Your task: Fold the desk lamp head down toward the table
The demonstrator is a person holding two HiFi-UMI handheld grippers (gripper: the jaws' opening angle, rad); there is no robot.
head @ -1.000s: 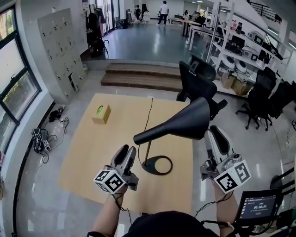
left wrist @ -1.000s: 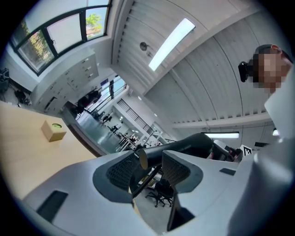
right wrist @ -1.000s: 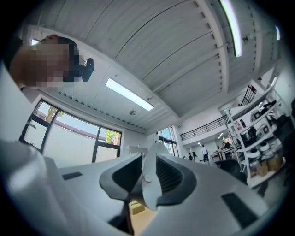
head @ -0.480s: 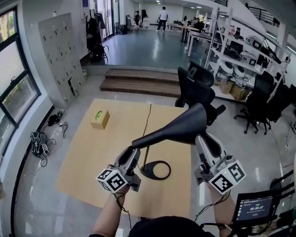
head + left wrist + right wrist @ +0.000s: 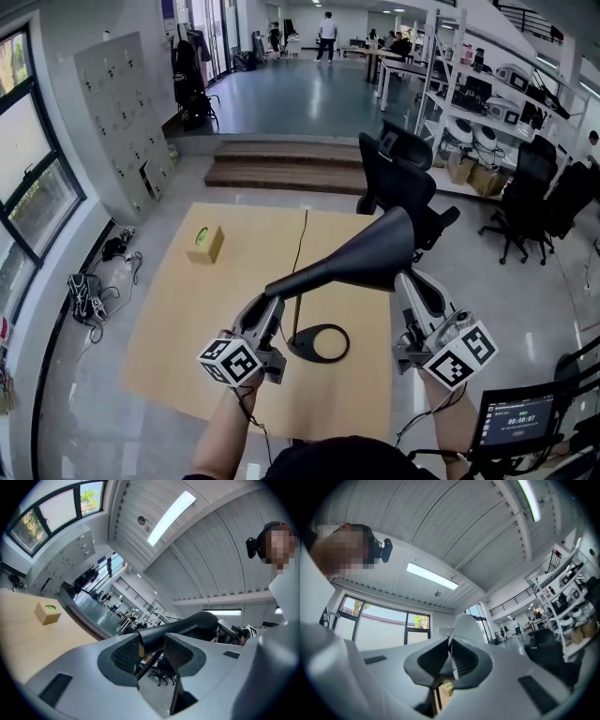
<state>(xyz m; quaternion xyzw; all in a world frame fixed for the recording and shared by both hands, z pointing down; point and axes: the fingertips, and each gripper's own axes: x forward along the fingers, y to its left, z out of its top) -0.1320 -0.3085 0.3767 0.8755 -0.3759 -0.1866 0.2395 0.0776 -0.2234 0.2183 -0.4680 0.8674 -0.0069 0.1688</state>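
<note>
Between the jaws of your left gripper sits the narrow black neck of the lamp head. Both pads press on it from the sides, so that gripper is clamped on the neck, not just resting around it. Your right gripper has its jaws drawn almost together on a thin pale edge, which I take to be the wall of the head's wide mouth, so you are pinching the head at its other end too. From the head view, the head hangs in the air above the bench, with its long axis running across you. The neck is low at your left and the mouth is higher at your right, flaring up and away from you. Just under the neck, close beside your left jaws, the thin stem drops to the ring base, which stands on the bench below and between your two grippers. That puts your left gripper practically at the joint, though the joint itself is too small to make out, and your right gripper out at the free end. The fold turns on that: judging by this, the mouth end has to swing down toward the bench about the neck, so your right hand should lead while your left steadies the pivot. The cord runs from the base to the far edge, and the box lies well apart at far left.
</note>
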